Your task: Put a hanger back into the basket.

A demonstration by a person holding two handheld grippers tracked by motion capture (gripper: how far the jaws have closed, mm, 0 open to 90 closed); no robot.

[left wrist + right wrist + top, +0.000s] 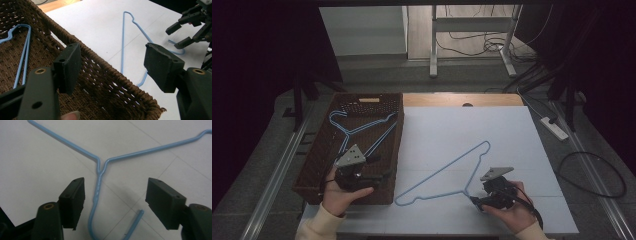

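Your right tool point(115, 202): open, hanger point(100, 170) neck between its pads, untouched | your left tool point(112, 67): open over basket point(319, 165) rim | basket holds second hanger point(362, 131) | counter point(512, 145).

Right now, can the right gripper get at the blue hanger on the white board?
Probably yes. The right gripper has its jaws open either side of the blue hanger at its neck, which lies flat on the white board with nothing between.
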